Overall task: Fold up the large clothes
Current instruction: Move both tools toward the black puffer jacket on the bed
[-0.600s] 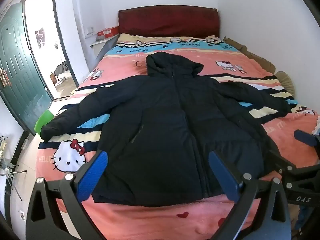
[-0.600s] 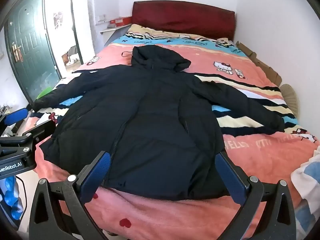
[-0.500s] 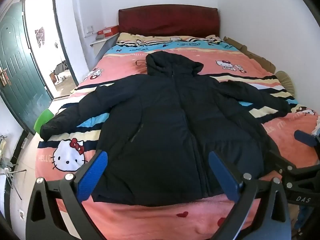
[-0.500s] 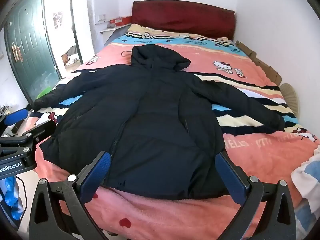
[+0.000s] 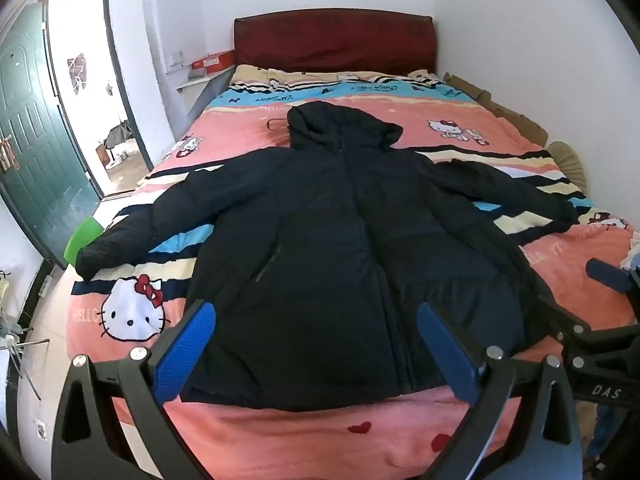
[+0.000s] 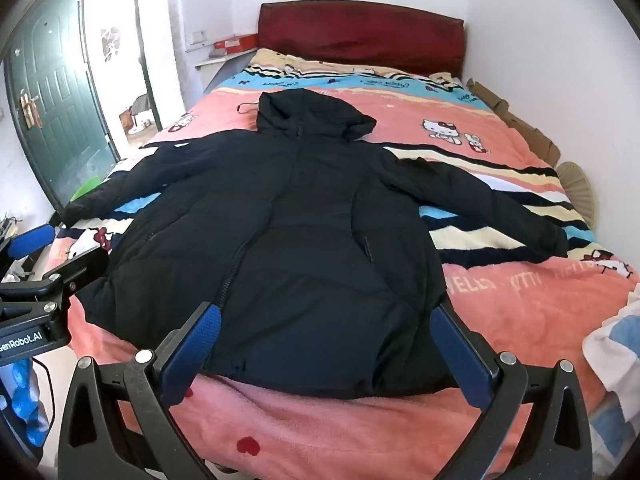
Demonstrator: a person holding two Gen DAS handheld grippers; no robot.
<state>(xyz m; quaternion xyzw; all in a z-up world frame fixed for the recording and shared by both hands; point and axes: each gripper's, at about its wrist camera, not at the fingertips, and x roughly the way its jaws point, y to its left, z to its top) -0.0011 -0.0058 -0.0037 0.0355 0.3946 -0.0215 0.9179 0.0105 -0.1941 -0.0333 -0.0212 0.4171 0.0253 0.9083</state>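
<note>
A large black hooded jacket [image 5: 340, 240] lies flat and face up on the bed, sleeves spread to both sides, hood toward the headboard; it also shows in the right wrist view [image 6: 304, 232]. My left gripper [image 5: 316, 344] is open and empty, held above the jacket's hem near the foot of the bed. My right gripper [image 6: 326, 348] is open and empty, also above the hem, to the right of the left one. Each gripper shows at the edge of the other's view.
The bed has a pink cartoon-cat blanket [image 5: 460, 148] and a dark red headboard [image 5: 332, 44]. A white wall [image 5: 540, 60] runs along the right side. A green door [image 5: 32, 140] stands open at the left. A striped cloth [image 6: 616, 344] lies at the right.
Both grippers have shifted very slightly; the jacket has not moved and both jaws stay open.
</note>
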